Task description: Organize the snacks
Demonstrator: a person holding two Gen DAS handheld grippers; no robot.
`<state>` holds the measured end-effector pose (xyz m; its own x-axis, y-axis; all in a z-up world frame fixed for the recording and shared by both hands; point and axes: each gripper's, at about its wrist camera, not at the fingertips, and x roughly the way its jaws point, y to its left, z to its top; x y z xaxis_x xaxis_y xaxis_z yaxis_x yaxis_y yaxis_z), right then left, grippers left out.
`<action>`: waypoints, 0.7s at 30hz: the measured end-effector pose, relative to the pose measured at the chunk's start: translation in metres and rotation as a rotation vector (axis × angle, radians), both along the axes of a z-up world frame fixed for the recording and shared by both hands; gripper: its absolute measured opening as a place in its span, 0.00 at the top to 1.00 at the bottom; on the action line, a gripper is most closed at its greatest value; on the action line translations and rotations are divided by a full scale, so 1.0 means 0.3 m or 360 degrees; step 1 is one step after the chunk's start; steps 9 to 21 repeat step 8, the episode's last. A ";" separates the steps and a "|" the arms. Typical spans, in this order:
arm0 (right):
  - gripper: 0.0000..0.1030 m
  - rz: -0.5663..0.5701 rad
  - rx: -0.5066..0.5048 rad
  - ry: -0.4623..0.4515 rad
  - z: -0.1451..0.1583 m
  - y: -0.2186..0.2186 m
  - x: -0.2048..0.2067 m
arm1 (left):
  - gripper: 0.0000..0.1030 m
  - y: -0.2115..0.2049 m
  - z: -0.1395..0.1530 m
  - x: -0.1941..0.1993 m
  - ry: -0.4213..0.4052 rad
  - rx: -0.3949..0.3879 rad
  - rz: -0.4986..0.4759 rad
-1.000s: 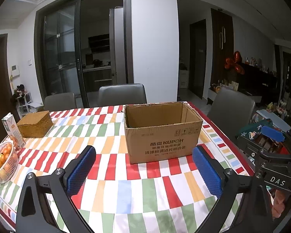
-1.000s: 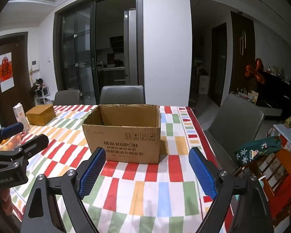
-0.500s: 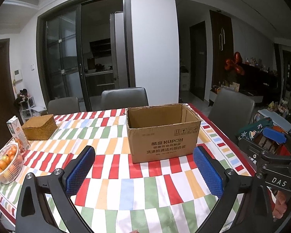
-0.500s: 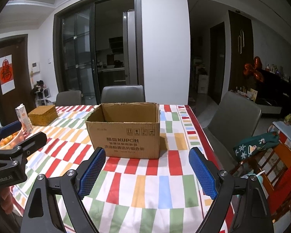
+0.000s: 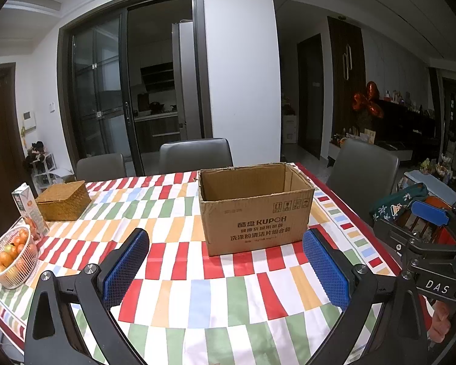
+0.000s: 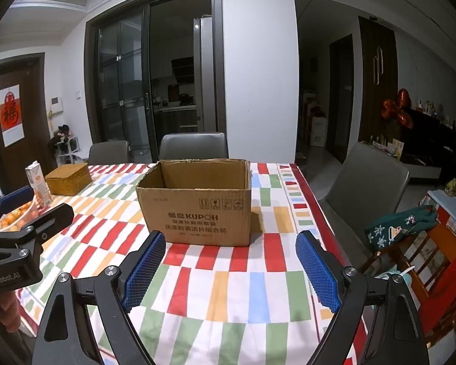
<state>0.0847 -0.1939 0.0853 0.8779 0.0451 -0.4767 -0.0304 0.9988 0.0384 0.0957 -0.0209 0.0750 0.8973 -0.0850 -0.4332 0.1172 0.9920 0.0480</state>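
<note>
- Both grippers, left gripper (image 5: 226,261) and right gripper (image 6: 231,263), hover with jaws spread wide, holding nothing.
- Open cardboard box (image 5: 255,210) stands on the checked tablecloth (image 5: 197,292), just beyond both.
- Juice carton (image 5: 29,210) stands beside a fruit basket (image 5: 13,258), far left.

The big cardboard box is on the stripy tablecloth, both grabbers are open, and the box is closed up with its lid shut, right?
Not quite. The cardboard box is open at the top, not shut: the left wrist view looks straight into its bare inside. The rest holds: it sits on the stripy tablecloth, and the left gripper and right gripper are both open, holding nothing.
</note>
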 end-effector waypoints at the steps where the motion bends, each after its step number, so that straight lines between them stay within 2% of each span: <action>1: 0.14 0.0002 0.0004 0.0004 0.000 -0.003 -0.002 | 0.00 0.001 -0.001 -0.001 0.0003 0.0001 0.0001; 21: 0.14 0.0000 0.0005 0.0024 -0.005 -0.006 0.004 | 0.00 0.009 -0.004 -0.001 0.0015 0.0003 0.0009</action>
